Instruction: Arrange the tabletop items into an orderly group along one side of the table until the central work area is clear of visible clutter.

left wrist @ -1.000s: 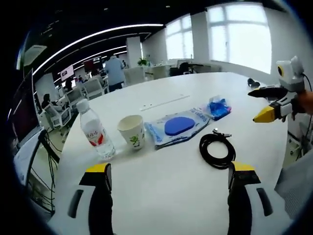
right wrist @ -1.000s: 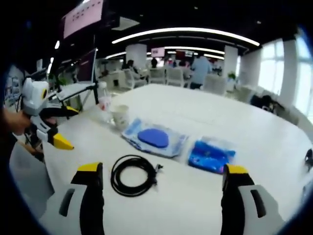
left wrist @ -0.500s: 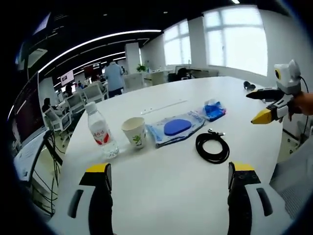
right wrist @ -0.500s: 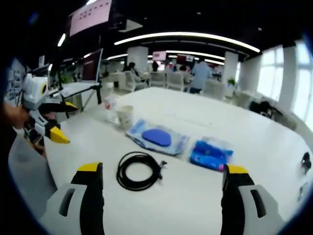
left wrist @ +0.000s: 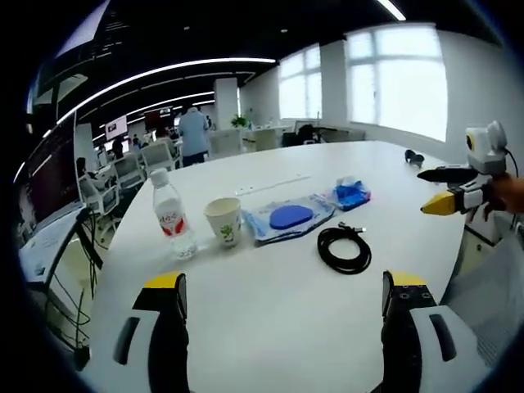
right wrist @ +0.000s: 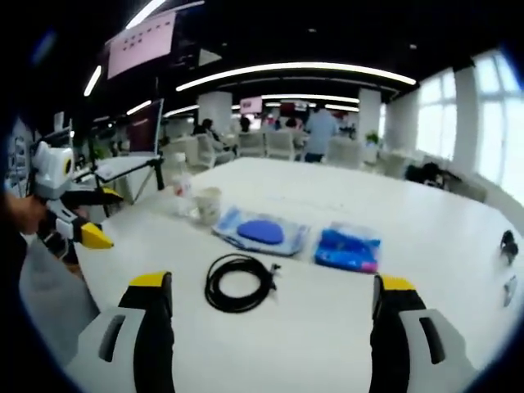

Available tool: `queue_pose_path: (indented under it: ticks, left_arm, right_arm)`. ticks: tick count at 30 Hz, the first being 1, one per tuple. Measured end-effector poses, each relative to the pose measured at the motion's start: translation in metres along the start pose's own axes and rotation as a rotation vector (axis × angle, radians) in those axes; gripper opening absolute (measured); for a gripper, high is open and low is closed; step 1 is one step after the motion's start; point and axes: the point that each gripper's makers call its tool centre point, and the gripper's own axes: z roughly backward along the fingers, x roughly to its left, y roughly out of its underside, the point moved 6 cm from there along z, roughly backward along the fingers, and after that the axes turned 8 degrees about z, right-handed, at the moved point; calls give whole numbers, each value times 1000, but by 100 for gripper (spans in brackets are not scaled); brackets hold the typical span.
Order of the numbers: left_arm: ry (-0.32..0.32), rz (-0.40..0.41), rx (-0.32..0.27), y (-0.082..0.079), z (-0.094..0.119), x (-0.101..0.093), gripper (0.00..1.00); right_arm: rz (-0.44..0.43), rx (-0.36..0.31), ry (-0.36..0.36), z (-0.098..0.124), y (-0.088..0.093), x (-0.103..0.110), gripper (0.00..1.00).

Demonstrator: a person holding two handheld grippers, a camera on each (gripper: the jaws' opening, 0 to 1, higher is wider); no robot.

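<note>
Both the left gripper (left wrist: 282, 303) and the right gripper (right wrist: 274, 303) are hovering wide apart, holding nothing, over the white table (left wrist: 270, 327), where a bottle (left wrist: 170, 217), paper cup (left wrist: 223, 222), blue pouch (left wrist: 288, 218), blue packet (left wrist: 350, 194) and coiled cable (left wrist: 344, 248) are sitting mid-table in an open office.

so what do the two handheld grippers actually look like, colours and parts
Each gripper has two black jaws capped with yellow tips, set on grey-white bodies with dark slots: the left gripper and right gripper match. Seen from the side, the right gripper carries a white box on top and a thin dark cable trailing off it. A pale grey sleeve shows beside it.
</note>
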Motion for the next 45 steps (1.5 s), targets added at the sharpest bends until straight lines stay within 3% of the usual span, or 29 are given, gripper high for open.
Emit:
queue_pose_path:
  ticks: [6,14,19,22,31,45]
  left_arm:
    - [-27,-15,-40,1,11,2,99]
    - [-30,25,-28,11,21,7,99]
    - [-45,5,-48,14,26,7,99]
    - [-55,49,-48,18,27,11,99]
    - [-96,2,-42,19,33,14,99]
    - [-71,1,-58,25,40,14,99]
  right_arm:
    - [1,-1,6,6,6,3,100]
    - [-21,-19,6,6,6,8,100]
    - [-29,-44,11,9,8,12,100]
    - [-48,-54,15,11,12,15,100]
    - [-69,-70,35,13,16,19,100]
    - [-72,-113,67,8,16,22,100]
